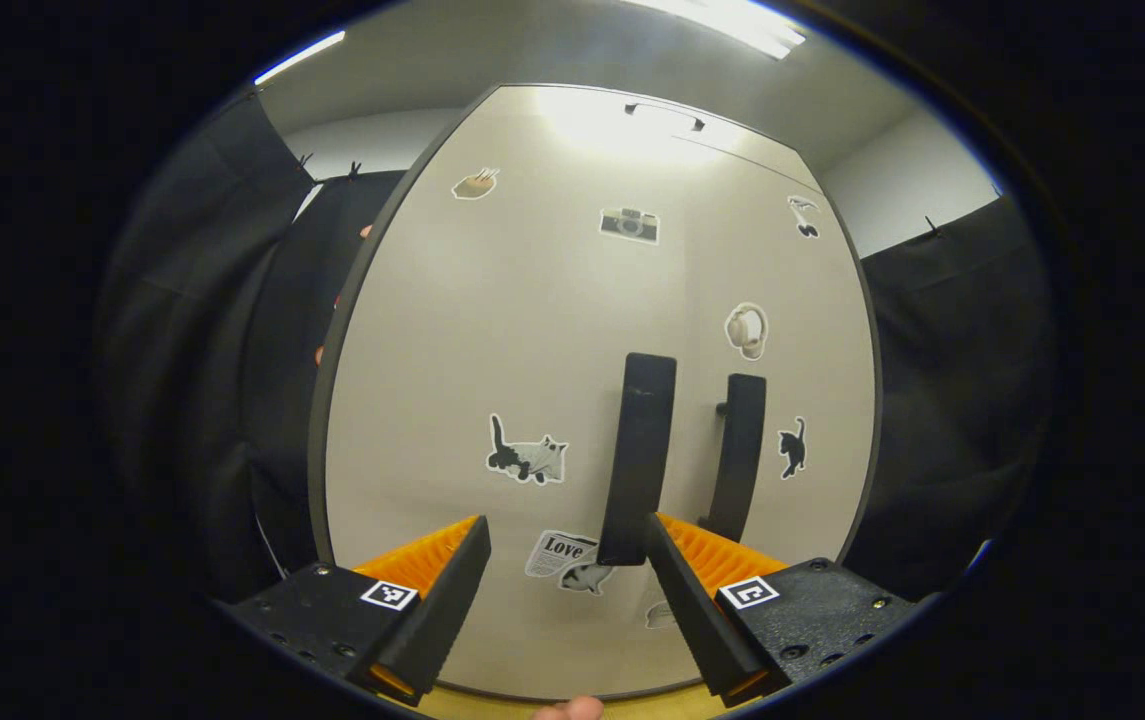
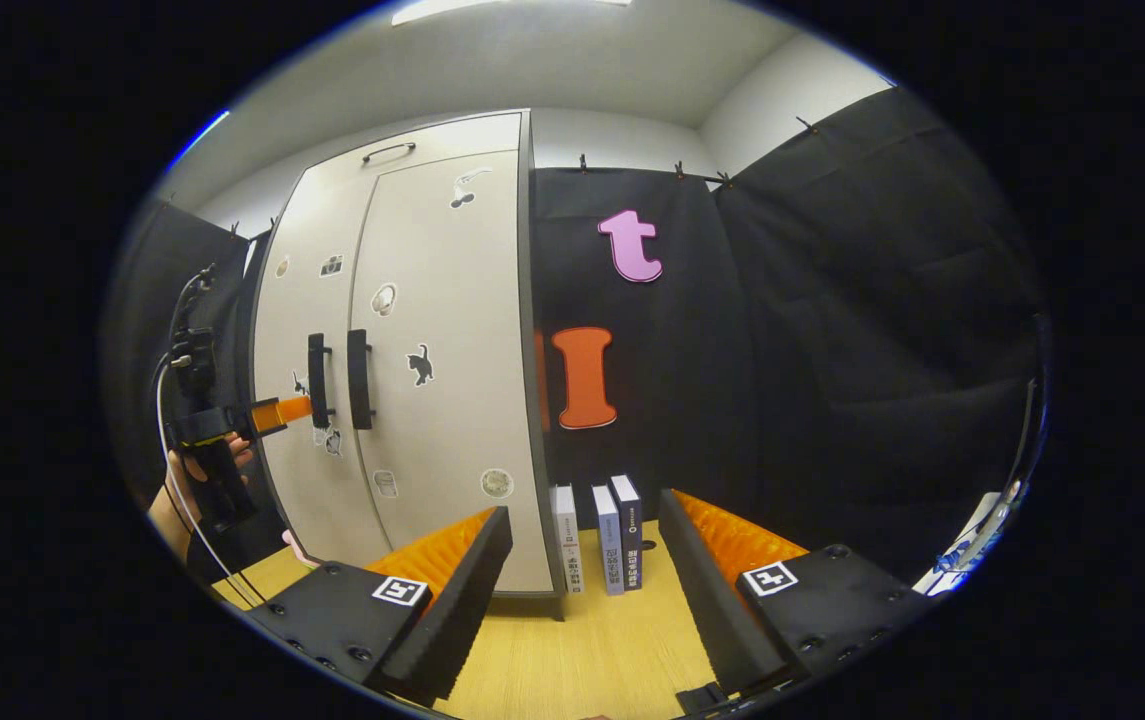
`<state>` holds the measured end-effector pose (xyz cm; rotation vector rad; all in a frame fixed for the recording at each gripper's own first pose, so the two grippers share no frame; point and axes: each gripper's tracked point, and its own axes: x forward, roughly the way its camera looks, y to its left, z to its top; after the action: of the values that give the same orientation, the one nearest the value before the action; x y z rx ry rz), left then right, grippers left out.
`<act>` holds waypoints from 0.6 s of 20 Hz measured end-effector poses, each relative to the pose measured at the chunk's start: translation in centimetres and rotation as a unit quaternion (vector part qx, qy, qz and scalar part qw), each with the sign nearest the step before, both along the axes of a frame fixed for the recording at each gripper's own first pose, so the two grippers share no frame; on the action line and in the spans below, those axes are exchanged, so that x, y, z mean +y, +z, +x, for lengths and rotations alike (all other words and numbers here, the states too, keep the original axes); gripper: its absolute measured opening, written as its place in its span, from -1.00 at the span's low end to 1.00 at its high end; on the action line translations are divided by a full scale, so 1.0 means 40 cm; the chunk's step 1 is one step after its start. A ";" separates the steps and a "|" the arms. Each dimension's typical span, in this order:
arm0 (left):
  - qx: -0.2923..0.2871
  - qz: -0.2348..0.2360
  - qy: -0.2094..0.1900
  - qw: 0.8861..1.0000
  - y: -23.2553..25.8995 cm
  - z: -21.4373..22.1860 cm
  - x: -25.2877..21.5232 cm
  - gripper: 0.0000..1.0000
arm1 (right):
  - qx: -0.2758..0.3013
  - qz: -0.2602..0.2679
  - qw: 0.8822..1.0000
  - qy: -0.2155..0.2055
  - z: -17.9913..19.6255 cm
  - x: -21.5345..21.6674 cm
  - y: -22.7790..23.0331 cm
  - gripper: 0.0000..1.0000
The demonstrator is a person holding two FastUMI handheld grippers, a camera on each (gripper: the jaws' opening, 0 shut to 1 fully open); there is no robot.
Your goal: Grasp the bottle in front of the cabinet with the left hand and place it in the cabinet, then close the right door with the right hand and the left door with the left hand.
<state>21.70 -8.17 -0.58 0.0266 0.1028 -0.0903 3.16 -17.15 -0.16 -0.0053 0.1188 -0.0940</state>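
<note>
The cream cabinet (image 1: 492, 330) stands close in front in the left gripper view, both doors flush and shut. Two black vertical handles sit side by side: the left door's handle (image 1: 640, 455) and the right door's handle (image 1: 740, 455). My left gripper (image 1: 567, 535) is open, and the lower end of the left handle lies just by its right finger (image 1: 677, 570). In the right gripper view the cabinet (image 2: 452, 330) is off to the left, and the left gripper (image 2: 297, 408), held by a hand (image 2: 187, 500), reaches the left handle (image 2: 317, 380). My right gripper (image 2: 582, 525) is open and holds nothing, away from the doors.
Three upright books (image 2: 600, 540) stand on the wooden tabletop (image 2: 592, 640) against the cabinet's right side. Black cloth walls close in the booth at the back and on both sides. Stickers dot the doors.
</note>
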 end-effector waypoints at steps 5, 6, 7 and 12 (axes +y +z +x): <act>-0.018 -0.002 -0.012 1.000 0.036 -0.040 -0.020 0.89 | 0.002 0.008 1.000 0.012 0.006 0.018 -0.006 0.96; -0.022 0.003 -0.013 1.000 0.041 -0.048 -0.023 0.89 | 0.003 0.012 1.000 0.018 0.005 0.025 -0.008 0.96; -0.025 0.007 -0.013 1.000 0.045 -0.057 -0.021 0.89 | 0.003 0.014 1.000 0.023 0.007 0.032 -0.009 0.97; -0.018 0.003 -0.012 1.000 0.050 -0.117 -0.034 0.89 | 0.009 0.024 0.999 0.041 0.013 0.057 -0.018 0.96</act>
<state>17.01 -9.55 1.41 0.0353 0.0667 -0.1143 3.66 -14.88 -0.87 0.0361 0.1391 -0.0100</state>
